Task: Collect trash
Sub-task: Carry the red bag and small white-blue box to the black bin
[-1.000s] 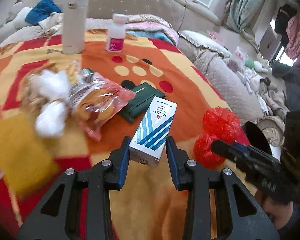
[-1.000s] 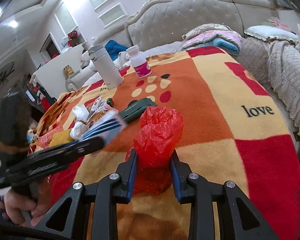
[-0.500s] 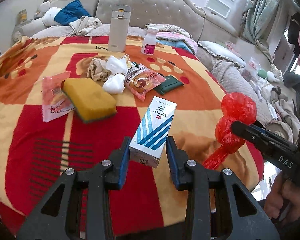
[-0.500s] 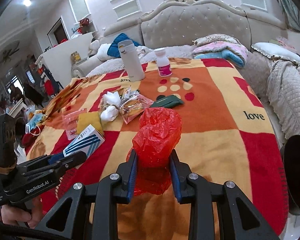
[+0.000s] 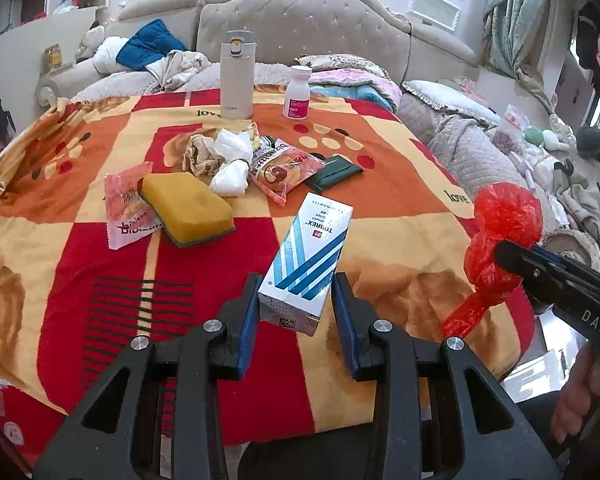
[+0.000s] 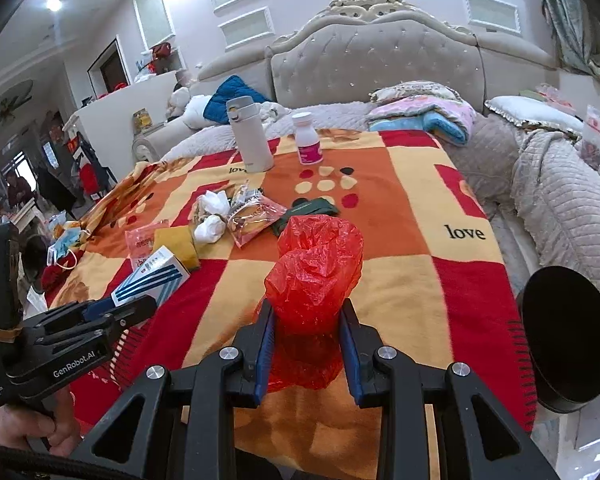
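Both hand-held grippers have pulled back from the patterned red and orange blanket, lifting their trash clear. The left gripper, low centre, is clamped on a white carton with blue stripes; the right gripper on a crumpled red plastic bag. More wrappers remain mid-blanket. Only the right view shows a round black bin at lower right.

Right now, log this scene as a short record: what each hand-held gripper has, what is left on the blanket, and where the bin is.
left hand-held gripper: shut on white carton with blue stripes
right hand-held gripper: shut on crumpled red plastic bag
left on blanket: yellow sponge, white tissue wads, snack wrapper, dark green pouch
black round bin: beside the blanket's right edge
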